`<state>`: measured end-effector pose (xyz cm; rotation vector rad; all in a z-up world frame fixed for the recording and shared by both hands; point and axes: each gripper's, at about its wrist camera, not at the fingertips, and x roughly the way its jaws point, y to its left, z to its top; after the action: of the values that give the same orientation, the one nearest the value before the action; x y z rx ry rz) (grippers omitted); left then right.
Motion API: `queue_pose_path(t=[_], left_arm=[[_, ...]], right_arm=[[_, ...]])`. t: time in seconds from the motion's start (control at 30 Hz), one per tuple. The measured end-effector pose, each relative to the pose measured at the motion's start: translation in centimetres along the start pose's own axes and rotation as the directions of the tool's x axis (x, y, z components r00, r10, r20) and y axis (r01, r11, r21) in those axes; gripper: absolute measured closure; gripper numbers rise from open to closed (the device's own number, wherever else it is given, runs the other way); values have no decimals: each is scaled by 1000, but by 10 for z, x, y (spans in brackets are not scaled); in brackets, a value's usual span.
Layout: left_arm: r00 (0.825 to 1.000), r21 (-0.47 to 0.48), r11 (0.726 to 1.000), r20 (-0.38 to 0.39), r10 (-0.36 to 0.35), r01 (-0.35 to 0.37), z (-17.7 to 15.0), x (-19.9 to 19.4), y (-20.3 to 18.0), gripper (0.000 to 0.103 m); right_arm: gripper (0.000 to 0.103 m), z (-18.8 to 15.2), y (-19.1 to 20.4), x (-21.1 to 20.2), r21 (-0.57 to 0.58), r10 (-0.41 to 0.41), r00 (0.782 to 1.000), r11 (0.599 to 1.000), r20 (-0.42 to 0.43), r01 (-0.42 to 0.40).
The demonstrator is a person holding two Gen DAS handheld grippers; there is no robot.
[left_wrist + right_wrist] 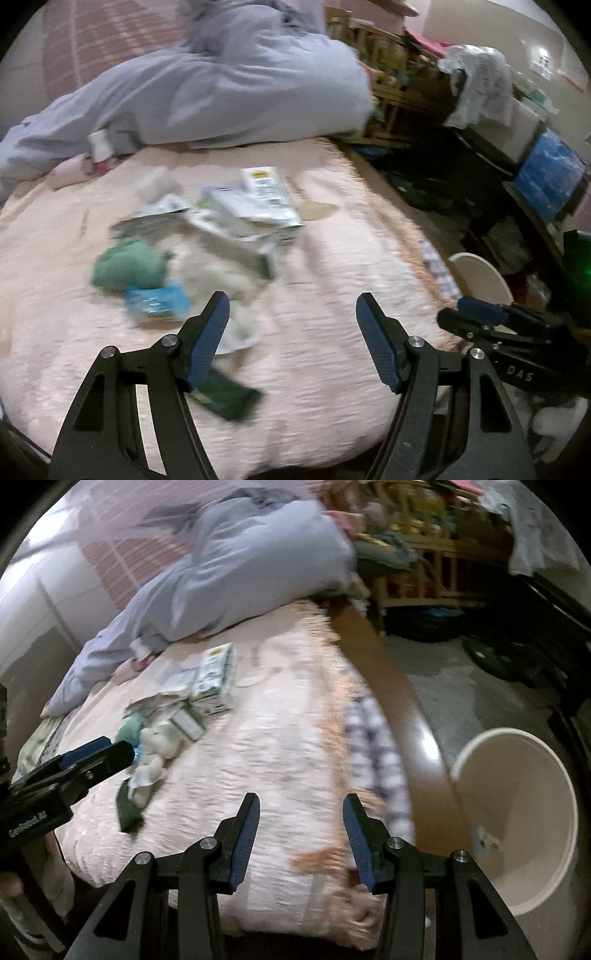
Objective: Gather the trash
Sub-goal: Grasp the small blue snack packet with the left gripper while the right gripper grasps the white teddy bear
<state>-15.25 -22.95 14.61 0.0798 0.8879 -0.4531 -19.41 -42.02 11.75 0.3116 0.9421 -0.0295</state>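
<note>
You are holding both claws over the bed [332, 258], both angled down, and both are empty. The left claw [291, 325] is standing apart, wide, nothing between its pads. The right claw [301, 823] is standing apart too, narrower, over bare blanket.

The trash [207, 236] is lying ahead of the left claw and off to its left, with the nearest scraps just beside its left finger. From the right claw it is sitting further off, ahead and well to the left, so I judge your left hand is the nearer one.

Counting is rough through the blur: two or three white-and-green cartons, one green wad, one blue wrapper, one dark green packet [225, 398] lying slantwise, several white tissues.

One bin [517, 812] is waiting on the floor, just right of the right claw, mouth open, one scrap inside.
</note>
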Motion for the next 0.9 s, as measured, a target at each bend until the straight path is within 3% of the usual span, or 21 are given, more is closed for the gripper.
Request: queue_pose_path(t=[0.2,0.53,0.7,0.8,0.9], left_arm=[[998,-51,996,3,68,-68,-11,-10,55,33],[988,-147,978,-73,136,-145,-42,-4,143,33],[989,-193,972,-83,123,-137,-44,3,161,33],[991,-211,971,-88,98,-115,-43,9,166,33],[991,-222,969,-108,83,-106,-39,21,168,33]], right_arm=[[58,7,41,23,-54,60,997,997,-44,-63],[57,14,106,66,-140,142,981,977,-131,-160],[56,26,130,92,-122,193,968,969,-163,-214],[45,32,143,112,-94,222,956,965,-192,-243],[44,35,155,136,-68,246,943,961,-225,-267]])
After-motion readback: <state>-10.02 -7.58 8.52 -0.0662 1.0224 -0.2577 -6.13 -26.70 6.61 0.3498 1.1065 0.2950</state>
